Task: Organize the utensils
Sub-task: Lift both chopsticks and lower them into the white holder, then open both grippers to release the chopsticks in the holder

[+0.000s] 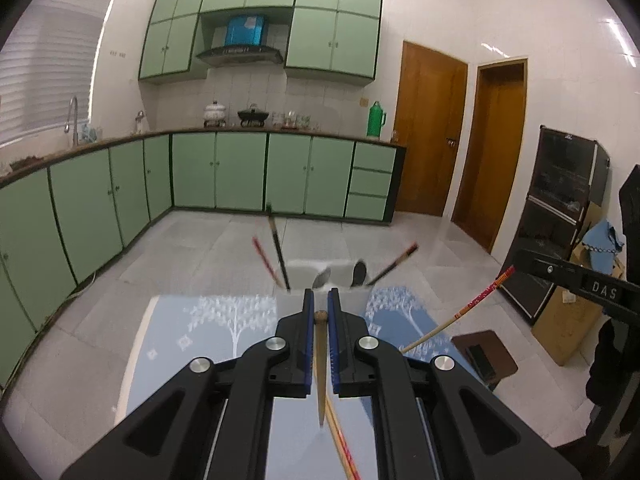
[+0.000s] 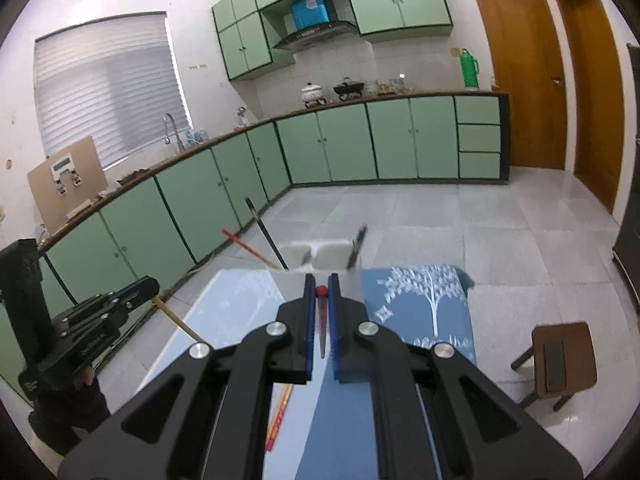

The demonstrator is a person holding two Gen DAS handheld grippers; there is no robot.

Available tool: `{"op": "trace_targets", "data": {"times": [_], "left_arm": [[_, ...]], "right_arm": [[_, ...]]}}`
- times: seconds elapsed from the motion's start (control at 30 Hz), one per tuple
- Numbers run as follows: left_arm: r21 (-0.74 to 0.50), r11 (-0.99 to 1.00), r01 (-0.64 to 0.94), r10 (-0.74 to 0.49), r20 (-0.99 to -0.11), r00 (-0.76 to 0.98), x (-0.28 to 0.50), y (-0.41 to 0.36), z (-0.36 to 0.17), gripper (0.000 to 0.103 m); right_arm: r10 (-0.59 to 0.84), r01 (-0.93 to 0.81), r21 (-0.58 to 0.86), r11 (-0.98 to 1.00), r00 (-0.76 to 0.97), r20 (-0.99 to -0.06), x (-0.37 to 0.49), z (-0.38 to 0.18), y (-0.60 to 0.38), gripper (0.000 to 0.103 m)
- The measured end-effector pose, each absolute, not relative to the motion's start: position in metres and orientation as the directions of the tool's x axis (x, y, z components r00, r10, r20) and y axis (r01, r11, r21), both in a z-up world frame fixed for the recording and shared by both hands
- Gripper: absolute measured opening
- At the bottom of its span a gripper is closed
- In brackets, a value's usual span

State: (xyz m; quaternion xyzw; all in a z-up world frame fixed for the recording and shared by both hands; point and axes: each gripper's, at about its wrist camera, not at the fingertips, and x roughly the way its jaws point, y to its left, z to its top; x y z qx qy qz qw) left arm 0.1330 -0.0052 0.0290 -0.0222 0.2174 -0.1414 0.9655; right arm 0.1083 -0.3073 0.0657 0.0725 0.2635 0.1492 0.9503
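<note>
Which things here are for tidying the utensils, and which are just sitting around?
For the job:
- left gripper, shut on a plain wooden chopstick
- right gripper, shut on a red-ended chopstick
- white utensil holder
- chopstick on the table

Just around:
- green thermos
- white pot
- wooden stool

Left gripper (image 1: 321, 304): matt black plastic body, ribbed blue pads, bright metal pivot pins. Holds plain wood chopstick (image 1: 321, 364), unpainted, dull finish.
Right gripper (image 2: 321, 290): same matl; holds chopstick w/ red patterned coating (image 2: 321, 320).
Cloth (image 2: 420, 312): blue fabric, white tree print, matt.
Holder (image 2: 316, 256) at cloth's far edge: white, smooth, prob. plastic.
Floor (image 2: 460, 240): grey tile, glossy.
Stool (image 2: 564, 356): dark wood, semi-matt.
</note>
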Motion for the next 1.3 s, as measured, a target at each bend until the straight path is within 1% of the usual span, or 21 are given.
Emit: {"op": "trace_targets", "data": {"times": [0.17,0.3,0.43,0.57,0.73,0.93,1.23,1.3], "left_arm": [[-0.098,0.955,0.280,-0.297,-0.335,0.894,0.151,-0.010,0.067,0.007],[-0.099,0.952,0.291,-0.307,-0.257,0.917,0.168,-0.013,0.099,0.007],[-0.096,0.949,0.302,-0.315,-0.187,0.931,0.196,-0.021,0.127,0.007],[-0.079,0.957,0.281,-0.290,-0.161,0.943,0.230,-0.029,0.134,0.007],[-0.058,0.966,0.253,-0.259,-0.183,0.948,0.274,-0.037,0.110,0.007],[-0.052,0.966,0.255,-0.259,-0.272,0.927,0.311,-0.043,0.068,0.007],[-0.048,0.967,0.248,-0.246,-0.410,0.878,0.331,-0.042,0.014,0.008],[-0.059,0.968,0.244,-0.246,-0.412,0.877,0.330,-0.040,0.010,0.010]], "right_arm": [[0.363,-0.297,0.216,0.930,0.830,-0.424,0.123,0.107,-0.310,0.005],[0.346,-0.307,0.160,0.938,0.857,-0.383,0.143,0.139,-0.304,0.005],[0.331,-0.300,0.140,0.944,0.868,-0.370,0.174,0.155,-0.301,0.005],[0.296,-0.277,0.105,0.955,0.871,-0.392,0.212,0.152,-0.296,0.005],[0.275,-0.262,0.090,0.961,0.860,-0.430,0.252,0.128,-0.290,0.005],[0.275,-0.264,0.092,0.960,0.833,-0.480,0.283,0.093,-0.282,0.005],[0.296,-0.289,0.102,0.952,0.781,-0.550,0.301,0.050,-0.267,0.006],[0.300,-0.287,0.114,0.951,0.771,-0.561,0.301,0.041,-0.266,0.009]]}}
